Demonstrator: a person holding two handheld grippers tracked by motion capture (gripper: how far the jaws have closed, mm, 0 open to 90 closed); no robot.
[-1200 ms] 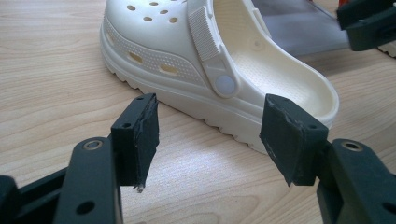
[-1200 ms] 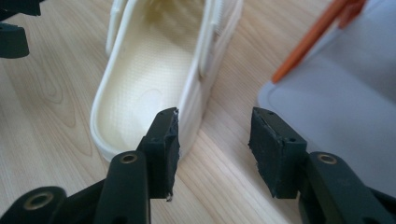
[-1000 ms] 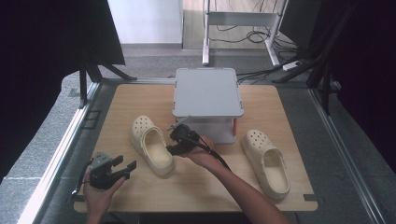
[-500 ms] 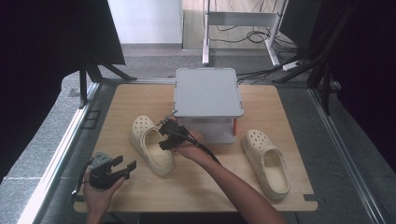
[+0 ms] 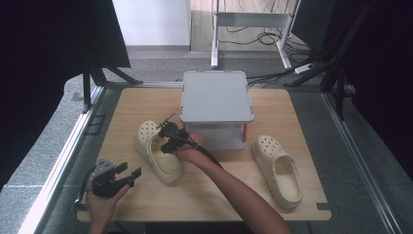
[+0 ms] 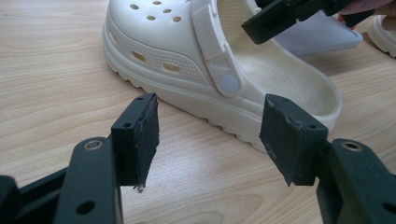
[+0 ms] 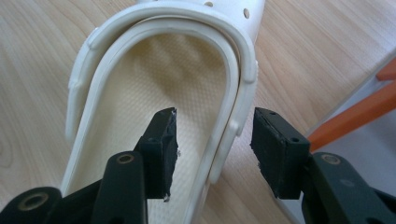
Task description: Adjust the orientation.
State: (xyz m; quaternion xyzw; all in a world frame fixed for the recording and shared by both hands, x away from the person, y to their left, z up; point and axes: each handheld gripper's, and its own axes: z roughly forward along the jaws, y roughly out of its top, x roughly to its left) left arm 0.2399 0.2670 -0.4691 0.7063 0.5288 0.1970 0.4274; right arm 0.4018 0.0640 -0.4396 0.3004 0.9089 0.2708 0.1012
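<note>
**Colours and surface patterns of the table scene**

Two cream-white clogs: left clog [image 5: 158, 155] has round holes over the toe, slotted vents along its side, a ribbed strap and a finely dotted footbed; right clog [image 5: 278, 168] matches in colour. Table [image 5: 146, 102]: pale wood grain. Stand [image 5: 216, 97]: light grey with orange legs. Left gripper [image 5: 127, 176] and right gripper [image 5: 164, 139]: black.

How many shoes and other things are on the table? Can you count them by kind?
Cream foam clog shoes: 2, one at the left and one at the right
Grey two-tier plastic rack: 1
Total: 3
</note>
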